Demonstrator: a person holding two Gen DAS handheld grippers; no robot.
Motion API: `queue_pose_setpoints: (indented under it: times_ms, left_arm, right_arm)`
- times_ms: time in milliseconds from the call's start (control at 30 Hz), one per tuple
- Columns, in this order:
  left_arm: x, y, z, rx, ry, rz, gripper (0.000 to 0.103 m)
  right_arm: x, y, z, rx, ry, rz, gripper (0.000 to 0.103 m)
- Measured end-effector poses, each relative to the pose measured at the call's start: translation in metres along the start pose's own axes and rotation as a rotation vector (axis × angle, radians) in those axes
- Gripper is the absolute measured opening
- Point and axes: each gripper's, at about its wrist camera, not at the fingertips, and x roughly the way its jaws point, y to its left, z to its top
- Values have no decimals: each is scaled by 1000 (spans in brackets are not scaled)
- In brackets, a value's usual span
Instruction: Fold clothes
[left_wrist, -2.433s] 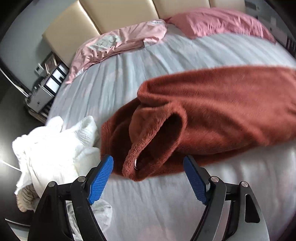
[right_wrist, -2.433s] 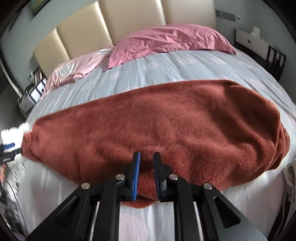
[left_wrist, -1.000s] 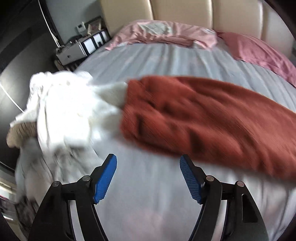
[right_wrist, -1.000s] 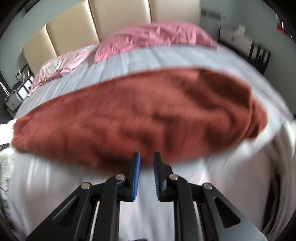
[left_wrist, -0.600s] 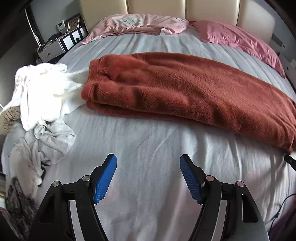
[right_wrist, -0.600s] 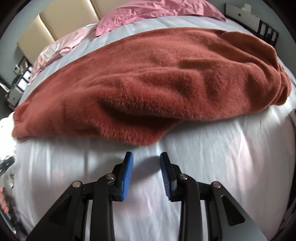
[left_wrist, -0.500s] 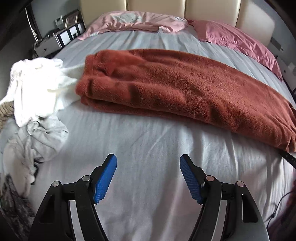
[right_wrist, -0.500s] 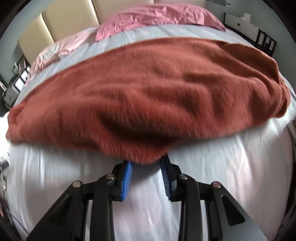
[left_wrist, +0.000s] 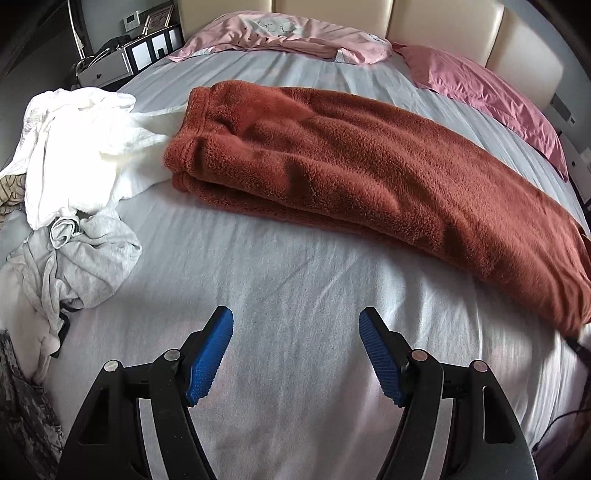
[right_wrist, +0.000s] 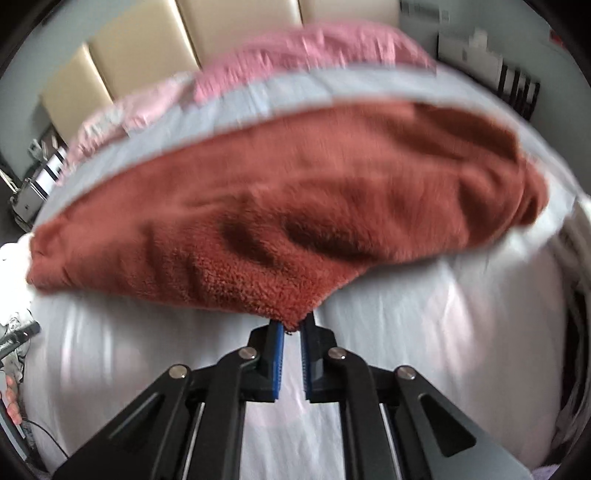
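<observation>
Pinching the near edge of the long rust-red fleece garment (right_wrist: 280, 221) lying across the pale grey bedsheet (left_wrist: 295, 295), my right gripper (right_wrist: 291, 325) should lift evenly; my left gripper (left_wrist: 295, 325) hangs spread, empty.

**Count of things on the bed**

One rust-red fleece garment (left_wrist: 369, 173). One white garment (left_wrist: 81, 147) and one pale grey garment (left_wrist: 85, 258), heaped together. Two pink pillows (left_wrist: 291, 35). One bed (left_wrist: 295, 295). Two grippers: left (left_wrist: 295, 354), right (right_wrist: 291, 354).

No legible txt anywhere.
</observation>
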Motion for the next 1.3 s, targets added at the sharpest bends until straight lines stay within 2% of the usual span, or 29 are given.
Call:
queue_pose_setpoints:
  times_ms: [33,133,233,367,400,500,667,733,833,933,1133,1233,1300]
  left_arm:
    - [1,1,0,0,1,3,72]
    - [1,9,1,-19,1,1,72]
    - [0,28,3,-89,-2,-32,72]
    - [1,47,7,-166,-7,-63,72]
    - [1,51,8,-183,-12,-71,72]
    - [0,68,16,-275,-49,-121,72]
    - [11,102,34,-481,-115,-262,72]
    - [21,116,40,-580,-123,-335,72]
    - [40,136,40,-734,-105,-402,72]
    - [56,146,41,-834,-98,-438,72]
    - [76,137,62,-833,-99,-409,72]
    - [82,136,71,-803,-112,-359,71]
    - [87,135,74,-774,-113,-331,54]
  right_arm:
    - [8,-2,-2,7,33,-2,7]
    - [14,2,-5,-26,60,-32,7]
    - [11,2,-7,-35,67,-34,7]
    - [1,-9,-12,14,76,-42,7]
    - [-3,-13,-13,33,67,-45,11]
    - [-22,-15,-10,40,-26,-29,11]
    - [-38,13,-6,-54,-171,2,11]
    - [-36,19,-6,-82,-185,7,11]
    - [-33,28,-6,-122,-201,15,12]
    - [-30,36,-6,-162,-218,22,12]
    - [-17,54,-1,-222,-228,29,12]
    - [-10,60,-1,-249,-220,23,12]
    - [-5,61,-1,-257,-213,23,12]
